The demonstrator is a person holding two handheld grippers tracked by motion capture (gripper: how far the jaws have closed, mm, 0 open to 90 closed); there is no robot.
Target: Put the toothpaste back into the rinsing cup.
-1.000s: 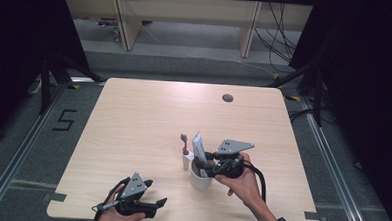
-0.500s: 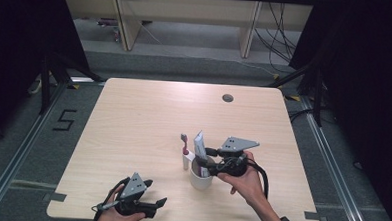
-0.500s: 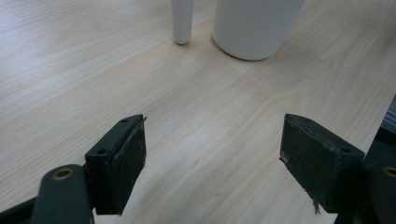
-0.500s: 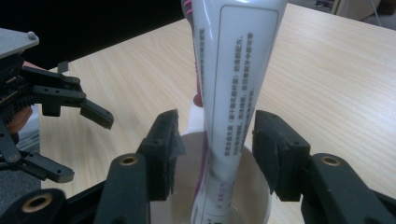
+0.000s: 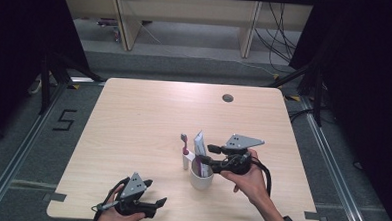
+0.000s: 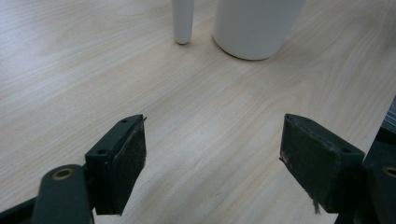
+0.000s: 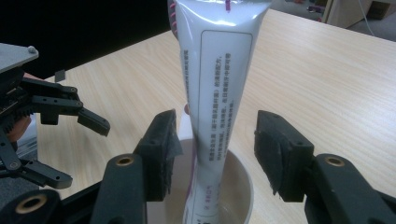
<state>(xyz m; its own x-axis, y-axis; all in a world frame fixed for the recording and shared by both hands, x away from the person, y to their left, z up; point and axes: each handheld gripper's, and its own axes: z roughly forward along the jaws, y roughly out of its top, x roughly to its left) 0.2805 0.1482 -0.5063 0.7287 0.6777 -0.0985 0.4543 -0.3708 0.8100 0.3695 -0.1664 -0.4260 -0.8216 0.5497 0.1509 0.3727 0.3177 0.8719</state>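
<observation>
Left gripper (image 5: 152,204) and right gripper (image 5: 205,155) — jaws parted.

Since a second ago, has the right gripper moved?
Yes: the right gripper shifted slightly toward the table's near edge, closer over the white cup.

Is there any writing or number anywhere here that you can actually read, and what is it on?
"5": marked on the floor left of the table.
Toothpaste tube in the cup: a boxed panel of small print, too blurred to read.
Nothing else legible.
</observation>
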